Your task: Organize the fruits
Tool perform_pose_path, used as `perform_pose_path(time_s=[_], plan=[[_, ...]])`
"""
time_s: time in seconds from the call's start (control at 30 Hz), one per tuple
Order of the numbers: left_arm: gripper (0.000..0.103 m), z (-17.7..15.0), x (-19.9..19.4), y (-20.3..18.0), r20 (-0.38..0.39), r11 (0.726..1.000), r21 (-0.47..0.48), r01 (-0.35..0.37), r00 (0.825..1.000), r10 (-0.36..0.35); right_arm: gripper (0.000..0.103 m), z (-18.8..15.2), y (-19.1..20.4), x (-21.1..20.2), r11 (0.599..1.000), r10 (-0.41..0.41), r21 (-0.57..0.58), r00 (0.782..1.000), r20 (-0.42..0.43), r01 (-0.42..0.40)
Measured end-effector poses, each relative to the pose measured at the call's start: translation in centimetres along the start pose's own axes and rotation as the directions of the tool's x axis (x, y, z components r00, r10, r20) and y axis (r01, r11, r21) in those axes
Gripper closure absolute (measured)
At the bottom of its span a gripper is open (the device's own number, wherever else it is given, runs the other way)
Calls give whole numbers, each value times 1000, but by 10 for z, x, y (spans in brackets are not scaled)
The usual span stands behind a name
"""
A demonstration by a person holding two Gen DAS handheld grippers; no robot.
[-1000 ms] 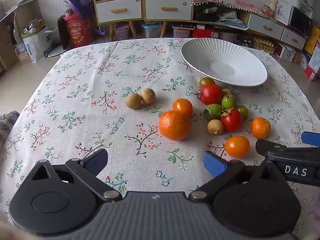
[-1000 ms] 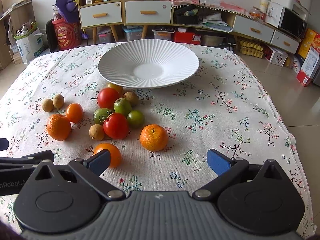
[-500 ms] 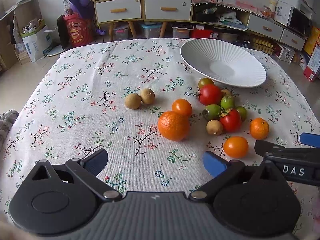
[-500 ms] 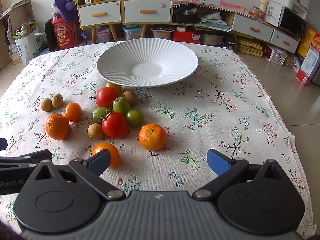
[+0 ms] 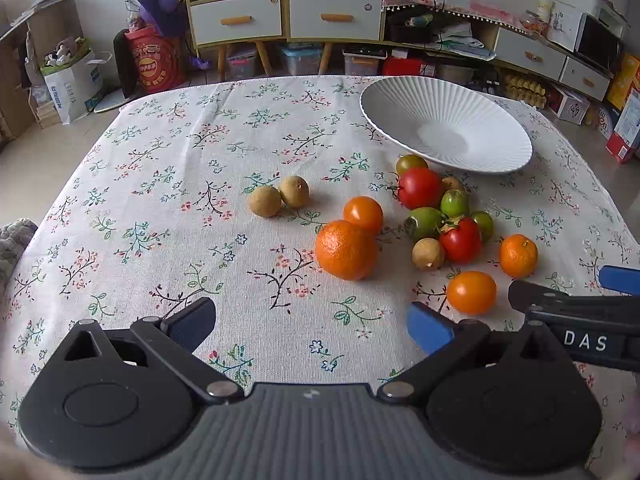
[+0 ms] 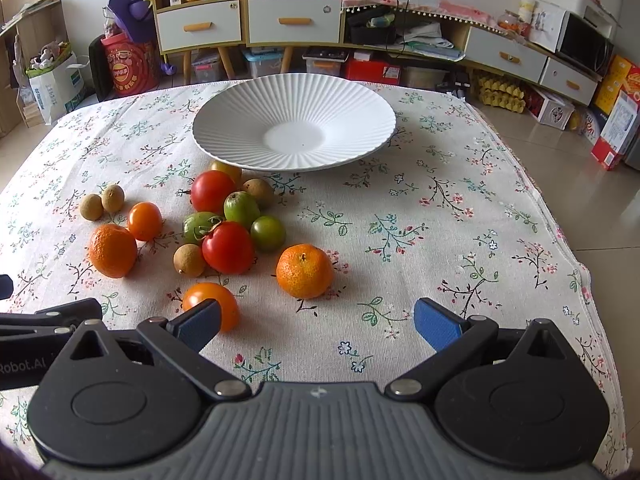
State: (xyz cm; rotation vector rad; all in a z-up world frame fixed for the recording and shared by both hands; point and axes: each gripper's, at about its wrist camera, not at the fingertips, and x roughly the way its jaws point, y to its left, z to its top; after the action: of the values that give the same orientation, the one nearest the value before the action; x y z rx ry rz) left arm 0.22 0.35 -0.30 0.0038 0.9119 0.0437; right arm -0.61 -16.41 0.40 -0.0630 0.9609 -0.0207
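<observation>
Fruits (image 6: 224, 236) all lie at frame left, white plate (image 6: 294, 136) bare; we hold left gripper (image 5: 310, 318) and right gripper (image 6: 318, 320) spread, ungrasping.

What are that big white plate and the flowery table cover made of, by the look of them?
The white plate looks like glazed ceramic: smooth sheen, crisp moulded ribs, though melamine is possible. The table cover looks like woven cotton or linen: matte, visible weave, printed flowers.

A lived-in home: floral tablecloth (image 5: 160, 184), drawer cabinets (image 6: 248, 20), microwave (image 6: 584, 44), floor clutter.
</observation>
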Motion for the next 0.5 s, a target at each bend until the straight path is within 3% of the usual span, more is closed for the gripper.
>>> perform_pose_path(time_s=[0.5], plan=[[2,-1,0,1,3,1000,-2,0,1000,0,0,0,-2,0,1000,-4,2,1000,-1,4]])
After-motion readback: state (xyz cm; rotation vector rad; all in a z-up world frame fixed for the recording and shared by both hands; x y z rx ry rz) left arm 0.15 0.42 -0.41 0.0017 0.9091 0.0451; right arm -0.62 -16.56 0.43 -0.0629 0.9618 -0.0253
